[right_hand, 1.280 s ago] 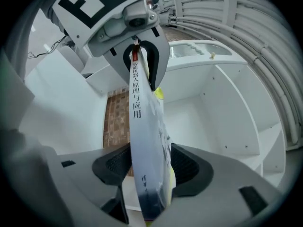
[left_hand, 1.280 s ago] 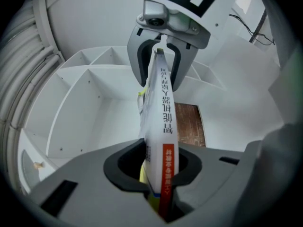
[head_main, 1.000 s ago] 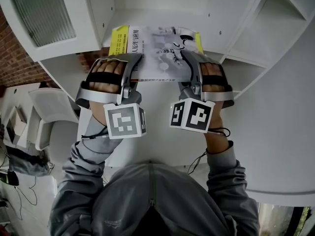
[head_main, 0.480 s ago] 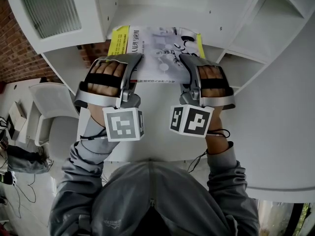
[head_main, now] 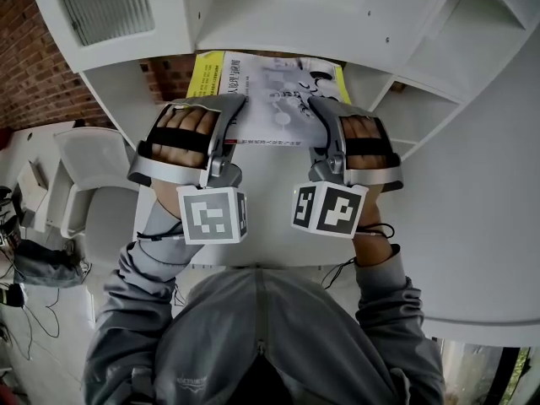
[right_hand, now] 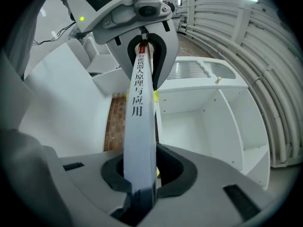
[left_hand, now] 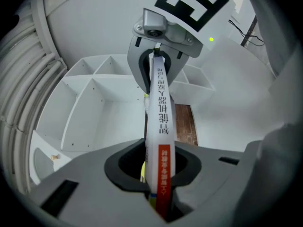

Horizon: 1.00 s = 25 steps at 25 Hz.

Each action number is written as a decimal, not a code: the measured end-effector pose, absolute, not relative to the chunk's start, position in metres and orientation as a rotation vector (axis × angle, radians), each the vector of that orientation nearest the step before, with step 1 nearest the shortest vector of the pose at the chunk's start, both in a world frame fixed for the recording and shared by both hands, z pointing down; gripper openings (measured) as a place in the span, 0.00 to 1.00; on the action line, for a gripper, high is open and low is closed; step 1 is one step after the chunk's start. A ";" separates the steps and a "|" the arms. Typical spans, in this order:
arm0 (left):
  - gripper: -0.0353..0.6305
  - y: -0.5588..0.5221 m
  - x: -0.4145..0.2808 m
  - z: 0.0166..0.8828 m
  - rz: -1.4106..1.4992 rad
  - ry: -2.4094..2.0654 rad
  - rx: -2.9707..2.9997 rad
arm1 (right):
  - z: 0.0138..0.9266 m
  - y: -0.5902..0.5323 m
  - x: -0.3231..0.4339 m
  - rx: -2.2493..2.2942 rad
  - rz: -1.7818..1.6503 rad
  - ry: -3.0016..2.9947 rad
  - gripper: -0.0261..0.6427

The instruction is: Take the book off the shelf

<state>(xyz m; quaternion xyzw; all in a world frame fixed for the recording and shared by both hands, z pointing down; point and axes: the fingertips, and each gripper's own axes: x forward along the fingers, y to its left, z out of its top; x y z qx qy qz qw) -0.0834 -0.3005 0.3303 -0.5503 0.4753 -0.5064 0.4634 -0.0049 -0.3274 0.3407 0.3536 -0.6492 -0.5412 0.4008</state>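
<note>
A white book (head_main: pixel 272 98) with a yellow edge hangs flat in the air in front of the white shelf (head_main: pixel 287 19), clear of its open compartment. My left gripper (head_main: pixel 234 112) is shut on the book's left edge and my right gripper (head_main: pixel 318 112) on its right edge. In the left gripper view the book's spine (left_hand: pixel 160 126) runs from my left gripper (left_hand: pixel 158 193) to the right gripper (left_hand: pixel 158 56) opposite. The right gripper view shows the same spine (right_hand: pixel 138 112) pinched in my right gripper (right_hand: pixel 139 188).
The shelf unit has several open white compartments (right_hand: pixel 199 122) behind the book. A white chair (head_main: pixel 84 184) stands low at the left, beside a brick wall (head_main: pixel 34 66). A white curved surface (head_main: pixel 481 226) fills the right side.
The book has come toward me, out of the shelf compartment, held between both grippers. Both hands have drawn slightly back with it.
</note>
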 end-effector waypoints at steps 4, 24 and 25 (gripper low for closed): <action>0.17 -0.294 -0.092 0.375 -1.288 1.146 -1.366 | 0.385 -0.322 -0.014 0.893 -1.341 -1.680 0.16; 0.17 -0.288 -0.098 0.482 -1.420 1.071 -1.559 | 0.494 -0.314 -0.019 0.746 -1.153 -1.749 0.16; 0.17 -0.290 -0.098 0.488 -1.424 1.068 -1.559 | 0.500 -0.316 -0.019 0.746 -1.151 -1.749 0.16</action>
